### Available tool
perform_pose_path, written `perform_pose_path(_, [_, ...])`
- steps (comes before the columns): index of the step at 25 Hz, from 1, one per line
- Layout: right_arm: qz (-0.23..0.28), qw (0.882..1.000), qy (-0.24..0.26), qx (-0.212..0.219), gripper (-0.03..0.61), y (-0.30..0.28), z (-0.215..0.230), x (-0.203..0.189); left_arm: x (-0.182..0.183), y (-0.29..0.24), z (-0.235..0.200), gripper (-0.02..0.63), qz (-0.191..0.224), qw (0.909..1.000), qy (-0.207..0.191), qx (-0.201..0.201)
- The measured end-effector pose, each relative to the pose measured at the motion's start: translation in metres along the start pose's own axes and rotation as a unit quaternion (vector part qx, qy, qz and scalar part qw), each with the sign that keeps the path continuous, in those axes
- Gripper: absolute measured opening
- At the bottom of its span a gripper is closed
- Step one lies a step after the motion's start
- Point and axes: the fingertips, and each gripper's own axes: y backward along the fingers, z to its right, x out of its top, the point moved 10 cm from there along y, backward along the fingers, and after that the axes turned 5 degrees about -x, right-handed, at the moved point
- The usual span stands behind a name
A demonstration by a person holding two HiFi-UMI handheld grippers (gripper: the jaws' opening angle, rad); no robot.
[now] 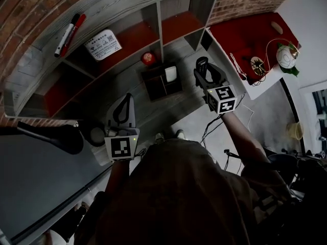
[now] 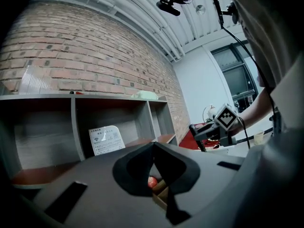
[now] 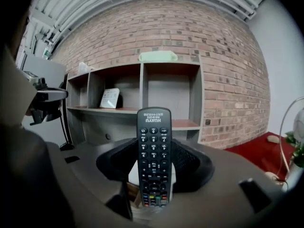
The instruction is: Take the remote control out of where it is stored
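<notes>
A black remote control (image 3: 153,156) stands upright between the jaws of my right gripper (image 3: 154,148), which is shut on its lower half; the buttons face the camera. In the head view this gripper (image 1: 201,69) holds the remote (image 1: 202,64) just right of a small wooden organiser box (image 1: 153,90) on the grey desk, clear of the box. A white object (image 1: 170,73) stays in the box. My left gripper (image 1: 127,98) hangs lower left of the box with its jaws together and nothing in them; its tips (image 2: 153,145) meet in the left gripper view.
A grey and red shelf unit (image 1: 153,14) lines the brick wall, with a white printed card (image 1: 103,44) in one bay and two markers (image 1: 69,33) on top. A red apple (image 1: 148,58) lies by the box. A black lamp head (image 1: 56,136) is at left, a red table (image 1: 245,34) with cables at right.
</notes>
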Motion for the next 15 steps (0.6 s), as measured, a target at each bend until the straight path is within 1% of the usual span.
perform_pose_path(2, [-0.038, 0.999, 0.001, 0.003, 0.225, -0.020, 0.005, -0.008, -0.002, 0.001, 0.001, 0.011, -0.004, 0.9999, 0.009, 0.003])
perform_pose_path(5, [-0.089, 0.996, -0.002, 0.023, 0.225, -0.050, 0.006, -0.020, -0.003, 0.003, 0.000, 0.011, -0.011, 0.9997, 0.021, 0.009])
perform_pose_path(9, [-0.143, 0.989, 0.021, 0.041, 0.225, -0.083, 0.000, -0.034, -0.008, 0.003, -0.001, 0.011, -0.017, 0.9995, 0.021, 0.015])
perform_pose_path(12, [-0.202, 0.978, 0.011, 0.048, 0.225, -0.105, -0.001, -0.058, -0.012, 0.004, -0.004, 0.011, -0.022, 0.9989, 0.032, 0.025])
perform_pose_path(15, [-0.259, 0.965, 0.010, 0.049, 0.225, -0.125, 0.001, -0.082, -0.016, 0.005, -0.009, 0.011, -0.028, 0.9982, 0.040, 0.035])
